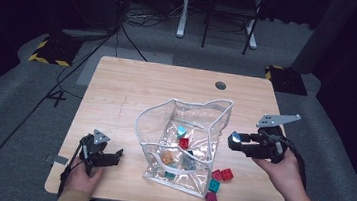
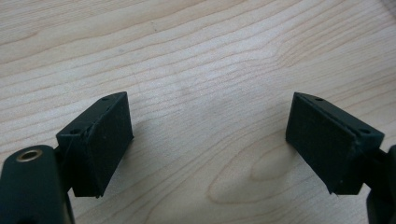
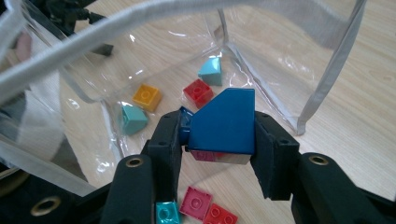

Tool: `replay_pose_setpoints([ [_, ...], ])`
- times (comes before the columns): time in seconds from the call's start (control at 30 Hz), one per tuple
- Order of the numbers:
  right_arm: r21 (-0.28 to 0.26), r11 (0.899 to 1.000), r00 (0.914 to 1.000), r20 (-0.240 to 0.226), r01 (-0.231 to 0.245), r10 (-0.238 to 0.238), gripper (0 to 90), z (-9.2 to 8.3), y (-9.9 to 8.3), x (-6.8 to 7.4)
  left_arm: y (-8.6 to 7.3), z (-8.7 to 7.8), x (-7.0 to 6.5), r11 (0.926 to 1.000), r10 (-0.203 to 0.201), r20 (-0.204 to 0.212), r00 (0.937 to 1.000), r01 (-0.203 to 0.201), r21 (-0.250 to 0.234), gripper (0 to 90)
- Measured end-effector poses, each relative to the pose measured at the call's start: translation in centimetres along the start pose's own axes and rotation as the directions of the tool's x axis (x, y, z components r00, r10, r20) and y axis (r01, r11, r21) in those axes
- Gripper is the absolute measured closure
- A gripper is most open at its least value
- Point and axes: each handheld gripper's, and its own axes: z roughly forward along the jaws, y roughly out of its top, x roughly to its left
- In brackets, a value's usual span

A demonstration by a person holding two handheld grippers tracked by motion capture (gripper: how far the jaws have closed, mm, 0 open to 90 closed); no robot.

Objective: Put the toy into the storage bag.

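My right gripper (image 3: 219, 144) is shut on a dark blue sloped brick (image 3: 225, 122) and hangs in the air just right of the clear plastic bag (image 1: 185, 112); from above the brick (image 1: 235, 138) shows at the gripper (image 1: 236, 142) tips, level with the bag's right wall. The bag (image 3: 116, 23) stands open on the wooden table (image 1: 117, 89) and holds a teal brick (image 1: 182, 130), a red one (image 1: 183, 142), an orange one (image 1: 167, 156) and others. My left gripper (image 1: 116, 155) rests open near the front left of the table, its jaws (image 2: 208, 149) wide apart over bare wood.
Loose bricks lie on the table right of the bag's front corner: red (image 1: 227, 174), pink (image 1: 217, 175), teal (image 1: 214, 185) and magenta (image 1: 211, 198). A round cable hole (image 1: 221, 85) sits near the far edge. Chairs and cables stand beyond the table.
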Motion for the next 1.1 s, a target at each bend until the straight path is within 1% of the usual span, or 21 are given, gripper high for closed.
replay_pose_setpoints([
  [0.07,-0.002,1.000,1.0000,-0.005,0.000,0.000,56.5,-0.5,0.6,0.1,0.0,0.0,0.0,1.0000,0.000,0.000,1.0000,0.000,0.000,15.1],
  [0.27,-0.032,0.999,0.9992,-0.017,0.036,-0.037,56.5,-2.0,2.9,0.8,0.0,0.0,0.0,1.0000,0.001,0.000,1.0000,-0.001,0.000,15.1],
  [0.4,-0.042,0.998,0.9983,-0.025,0.051,-0.052,56.5,-2.4,4.4,1.2,0.0,0.0,0.0,1.0000,0.000,0.000,1.0000,0.000,0.000,15.1],
  [0.6,-0.052,0.996,0.9964,-0.028,0.079,-0.080,56.5,-2.5,6.1,1.9,0.0,0.0,0.0,1.0000,0.000,0.000,1.0000,0.000,0.000,15.0],
  [0.77,-0.061,0.993,0.9944,-0.029,0.100,-0.102,56.5,-2.2,7.5,2.3,0.0,0.0,0.0,1.0000,0.000,0.000,1.0000,0.000,0.000,15.1],
  [0.9,-0.064,0.991,0.9922,-0.038,0.116,-0.119,56.5,-1.5,8.6,2.7,0.0,0.0,0.0,1.0000,0.000,0.000,1.0000,0.000,0.000,15.1],
  [1.1,-0.035,0.990,0.9888,-0.050,0.139,-0.140,56.5,0.2,10.1,3.2,0.0,0.0,0.0,1.0000,0.000,0.000,1.0000,0.000,0.000,15.1],
])
